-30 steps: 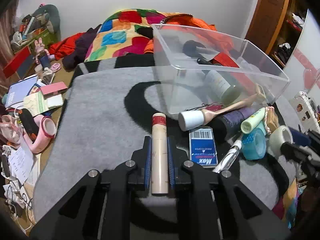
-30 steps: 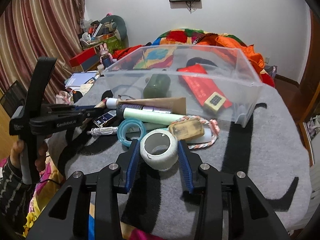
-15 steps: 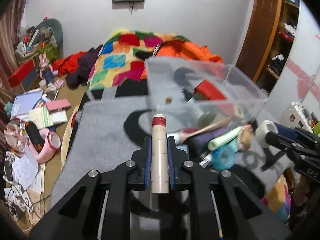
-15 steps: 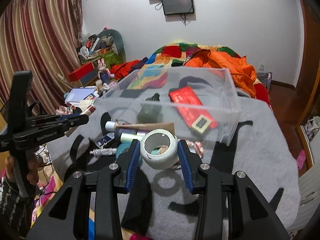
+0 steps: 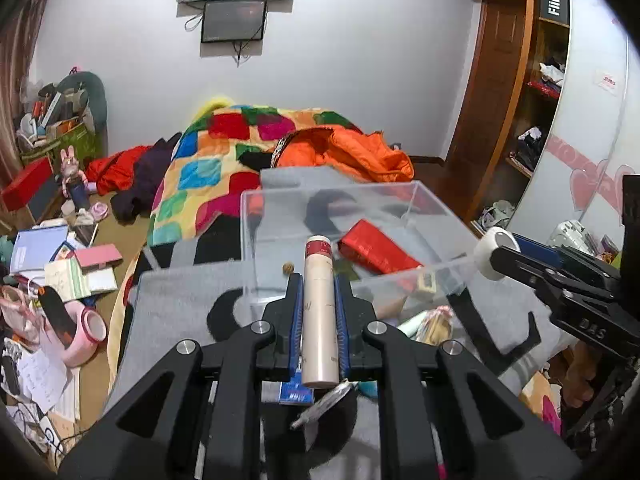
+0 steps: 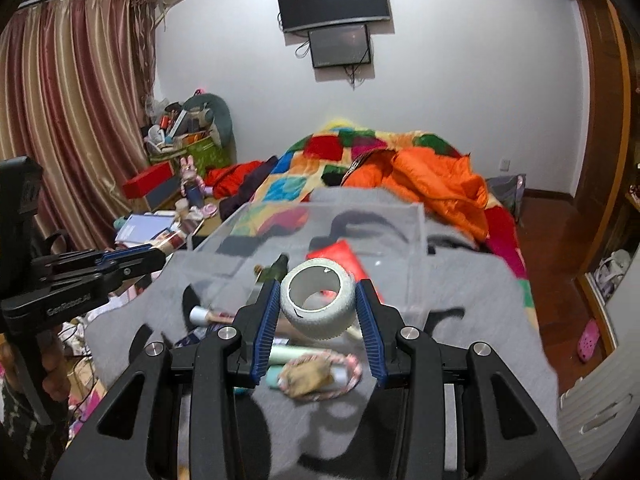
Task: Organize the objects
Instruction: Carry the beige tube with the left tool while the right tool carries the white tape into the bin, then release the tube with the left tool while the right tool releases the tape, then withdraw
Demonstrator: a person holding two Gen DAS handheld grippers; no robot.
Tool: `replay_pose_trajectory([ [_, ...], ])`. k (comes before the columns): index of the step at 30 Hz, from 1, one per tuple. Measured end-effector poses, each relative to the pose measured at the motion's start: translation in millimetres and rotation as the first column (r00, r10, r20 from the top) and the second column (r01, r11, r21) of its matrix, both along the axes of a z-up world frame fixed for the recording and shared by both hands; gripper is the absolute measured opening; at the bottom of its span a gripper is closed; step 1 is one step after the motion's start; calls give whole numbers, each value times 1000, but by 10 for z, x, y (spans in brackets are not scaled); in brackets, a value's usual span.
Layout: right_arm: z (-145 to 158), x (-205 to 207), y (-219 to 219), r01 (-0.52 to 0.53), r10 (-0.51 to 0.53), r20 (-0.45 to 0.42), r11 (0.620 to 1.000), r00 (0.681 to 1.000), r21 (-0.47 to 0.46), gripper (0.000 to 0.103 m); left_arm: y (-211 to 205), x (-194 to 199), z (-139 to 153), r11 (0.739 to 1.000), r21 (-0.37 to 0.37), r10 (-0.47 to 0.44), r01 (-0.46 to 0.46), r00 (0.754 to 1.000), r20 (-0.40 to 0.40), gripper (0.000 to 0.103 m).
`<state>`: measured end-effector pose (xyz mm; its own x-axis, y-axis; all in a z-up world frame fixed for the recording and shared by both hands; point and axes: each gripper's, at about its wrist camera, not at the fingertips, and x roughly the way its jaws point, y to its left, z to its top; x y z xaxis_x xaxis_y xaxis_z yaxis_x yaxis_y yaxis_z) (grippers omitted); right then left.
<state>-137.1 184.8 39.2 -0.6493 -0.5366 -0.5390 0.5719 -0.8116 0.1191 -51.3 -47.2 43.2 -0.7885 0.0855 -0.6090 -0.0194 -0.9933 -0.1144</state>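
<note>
My left gripper [image 5: 318,280] is shut on a beige tube with a red band [image 5: 318,312] and holds it in the air before the near wall of a clear plastic bin [image 5: 416,196]. My right gripper [image 6: 318,292] is shut on a white tape roll [image 6: 318,300], raised near the bin [image 6: 416,236]. The roll also shows in the left wrist view [image 5: 494,250]. The bin holds a red packet [image 5: 376,250] and a dark green bottle [image 6: 278,270].
Loose items lie on the grey blanket [image 6: 480,320] below the grippers: a rope-wrapped piece [image 6: 316,372], a pale green tube [image 6: 284,354], a blue box [image 5: 296,390]. A colourful quilt [image 5: 224,160] and orange jacket [image 6: 436,184] lie behind. The floor at left is cluttered.
Both grippers have lifted their objects up from the blanket and moved toward the bin; the view now looks over the bin's rim.
</note>
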Motion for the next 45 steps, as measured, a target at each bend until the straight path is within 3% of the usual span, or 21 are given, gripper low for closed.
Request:
replay_pose_trajectory([
  [11, -63, -435, -151, 21, -21, 28, 1000, 999, 21, 36, 14, -282, 22, 1000, 0, -8, 8, 1000, 16, 14],
  [22, -331, -729, -381, -8, 2, 115, 999, 993, 50, 36, 0, -748, -253, 1000, -10, -9, 10, 994, 106, 14],
  [34, -475, -819, -474, -29, 16, 154, 996, 988, 86, 36, 59, -1038, -501, 999, -7, -30, 32, 984, 174, 14],
  [45, -519, -787, -555, -57, 39, 169, 993, 985, 105, 36, 68, -999, -510, 999, 9, -45, 44, 983, 179, 14],
])
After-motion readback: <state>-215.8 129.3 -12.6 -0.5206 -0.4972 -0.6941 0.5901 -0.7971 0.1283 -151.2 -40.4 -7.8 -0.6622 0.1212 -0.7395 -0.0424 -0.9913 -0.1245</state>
